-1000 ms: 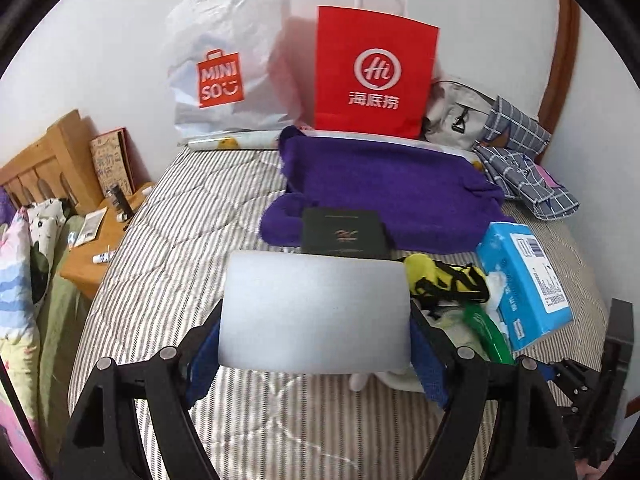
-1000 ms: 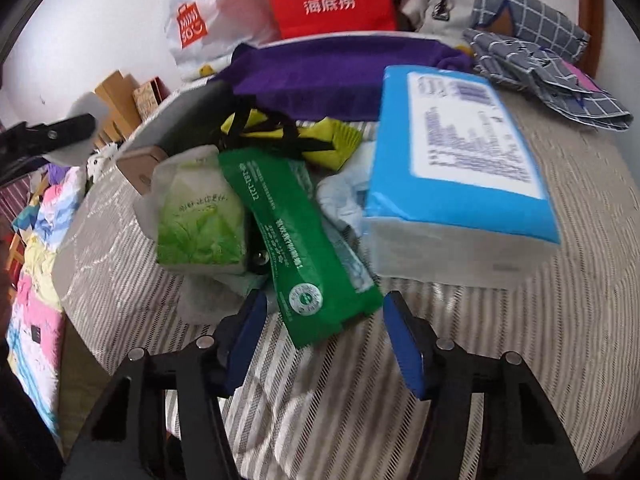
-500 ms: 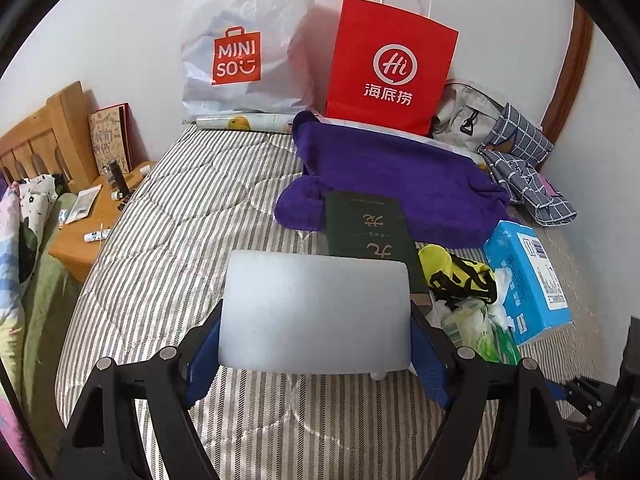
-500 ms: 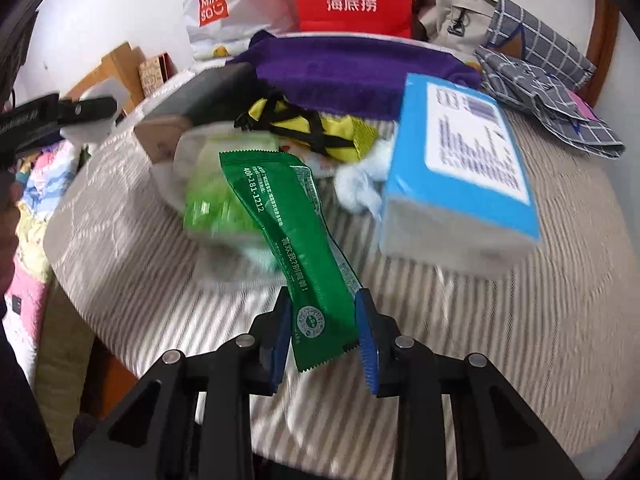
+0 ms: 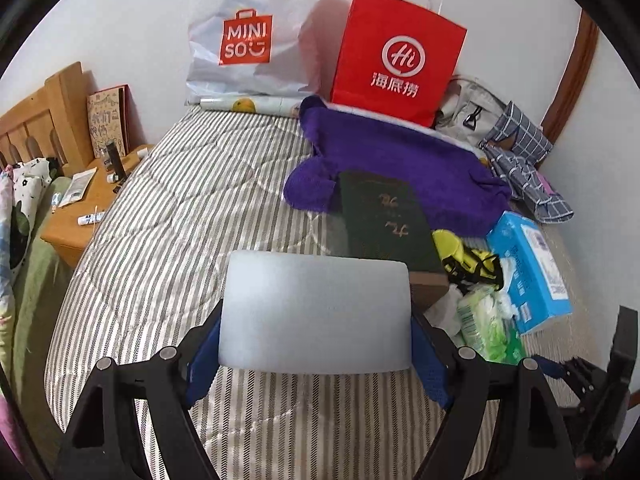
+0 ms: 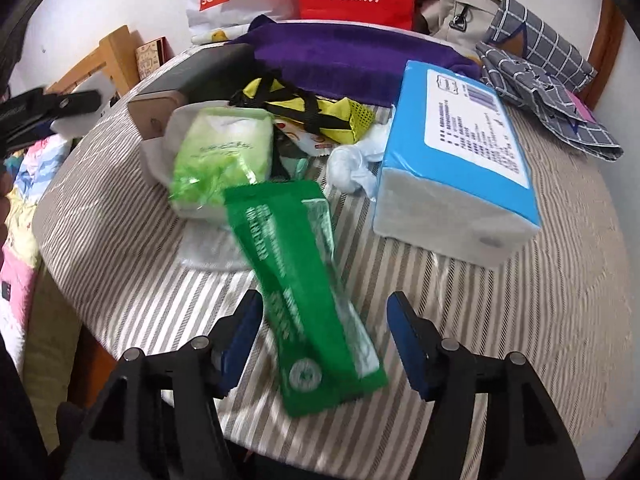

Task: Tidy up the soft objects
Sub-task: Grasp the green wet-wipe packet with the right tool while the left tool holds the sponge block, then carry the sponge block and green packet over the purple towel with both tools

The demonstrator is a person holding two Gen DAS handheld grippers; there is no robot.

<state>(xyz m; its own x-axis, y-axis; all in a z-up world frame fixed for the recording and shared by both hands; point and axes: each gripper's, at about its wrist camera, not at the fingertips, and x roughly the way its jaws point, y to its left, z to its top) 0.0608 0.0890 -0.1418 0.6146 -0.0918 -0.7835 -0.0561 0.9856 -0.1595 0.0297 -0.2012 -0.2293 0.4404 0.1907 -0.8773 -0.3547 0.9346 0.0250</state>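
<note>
My left gripper point(image 5: 316, 344) is shut on a pale grey foam block point(image 5: 316, 312), held above the striped bed point(image 5: 180, 220). In the right wrist view my right gripper point(image 6: 324, 308) has its jaws opening around a long green packet point(image 6: 304, 280). The packet lies blurred between the blue pads point(image 6: 244, 328) with a gap on each side. Behind it sit a light green tissue pack point(image 6: 224, 156), a yellow mesh pouch point(image 6: 316, 112) and a blue tissue pack point(image 6: 456, 148). Further back lie a purple towel point(image 6: 340, 56) and a dark green box point(image 5: 384, 220).
A red paper bag point(image 5: 400, 52) and a white plastic bag point(image 5: 248, 40) stand against the far wall. Checked grey cloth point(image 5: 524, 168) lies at the back right. A wooden bedside table point(image 5: 92, 200) with small items is to the left of the bed.
The right jaws closed on the green packet, then spread again, and the packet now lies loose and nearer between them. The left gripper has shifted with its foam block still held.
</note>
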